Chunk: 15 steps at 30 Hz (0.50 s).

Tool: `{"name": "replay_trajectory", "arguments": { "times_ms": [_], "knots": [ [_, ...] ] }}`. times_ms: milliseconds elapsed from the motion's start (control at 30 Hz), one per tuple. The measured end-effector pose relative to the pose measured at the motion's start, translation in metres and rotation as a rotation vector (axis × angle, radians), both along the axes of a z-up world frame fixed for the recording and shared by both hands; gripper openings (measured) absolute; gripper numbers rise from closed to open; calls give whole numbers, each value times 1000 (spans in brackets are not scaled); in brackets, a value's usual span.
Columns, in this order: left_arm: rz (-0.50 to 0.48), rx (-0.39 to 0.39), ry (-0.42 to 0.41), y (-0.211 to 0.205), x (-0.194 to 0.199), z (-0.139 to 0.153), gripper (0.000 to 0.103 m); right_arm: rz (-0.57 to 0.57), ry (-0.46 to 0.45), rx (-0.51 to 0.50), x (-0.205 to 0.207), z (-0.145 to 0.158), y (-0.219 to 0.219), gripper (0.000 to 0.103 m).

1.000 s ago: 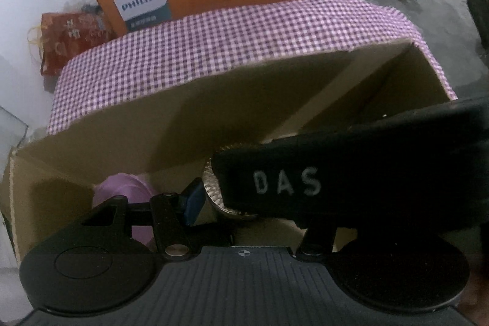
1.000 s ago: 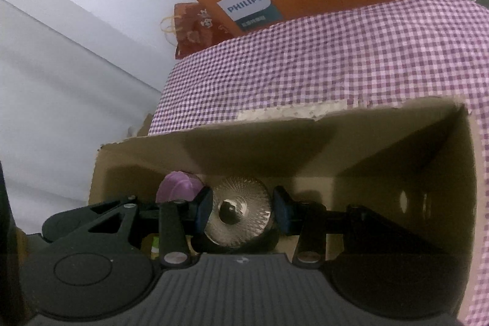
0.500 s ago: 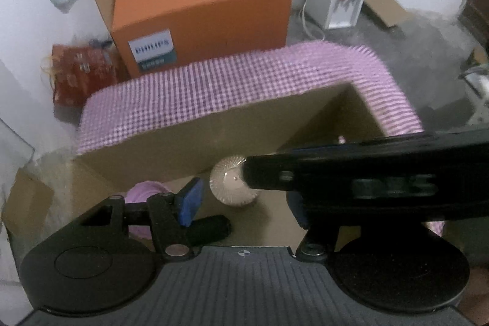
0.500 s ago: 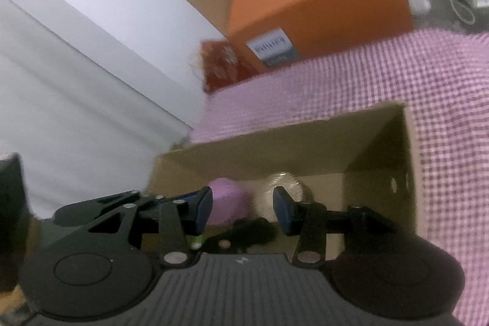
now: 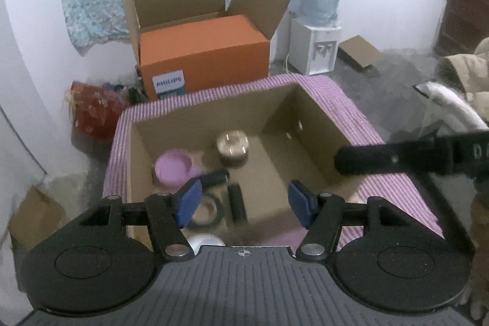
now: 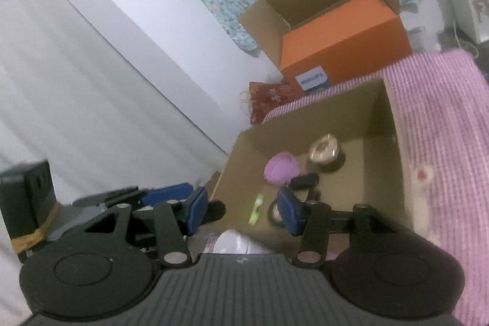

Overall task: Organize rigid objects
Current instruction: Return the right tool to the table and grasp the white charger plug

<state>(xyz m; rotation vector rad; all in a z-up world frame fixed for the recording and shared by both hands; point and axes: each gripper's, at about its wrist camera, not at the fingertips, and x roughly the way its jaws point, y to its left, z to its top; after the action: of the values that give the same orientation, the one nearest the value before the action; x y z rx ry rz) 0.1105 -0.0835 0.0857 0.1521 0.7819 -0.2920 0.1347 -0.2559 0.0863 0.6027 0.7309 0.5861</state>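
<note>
The open brown cardboard box sits on a pink-and-white checked cloth that covers the surface under it, and the box holds all the small rigid things. Largest among them is a squat round metal tin with a gold-coloured ribbed lid, standing upright near the far wall of the box. Just left of it and nearer lies a pale purple round plastic tub. Touching the tub's near right edge is a short black cylinder lying on its side, and a second black cylinder lies just beyond the left gripper's pads. A dark ring like a roll of tape lies flat beside it, partly hidden by the left pad. In the right wrist view a thin bright green stick lies on the box floor near the left wall.

Behind the checked cloth stands a larger orange carton inside an open cardboard box; its white and blue label reads PHILIPS.

The left gripper hangs above the near edge of the box, its blue pads apart with nothing between them; its jaws have just been opening. The right gripper is likewise parted and empty, its jaws having just been opening too; its dark arm, with white letters too blurred to read, crosses the right side of the left wrist view
</note>
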Motion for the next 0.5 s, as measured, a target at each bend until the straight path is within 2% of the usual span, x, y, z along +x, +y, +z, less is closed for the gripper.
{"name": "replay_trajectory", "arguments": {
  "times_ms": [100,233,500],
  "knots": [
    [-6,-25,-2,4,-31,-22,63,-7,28,23,-20,-19,2,53],
    [-27,-3,-33,-3,-62,-61,63,-7,67,18,-34,-50,11,54],
    [10,48,-30,-20,-51,-124,60,-5,162,-21,-19,-97,33,53]
  ]
}}
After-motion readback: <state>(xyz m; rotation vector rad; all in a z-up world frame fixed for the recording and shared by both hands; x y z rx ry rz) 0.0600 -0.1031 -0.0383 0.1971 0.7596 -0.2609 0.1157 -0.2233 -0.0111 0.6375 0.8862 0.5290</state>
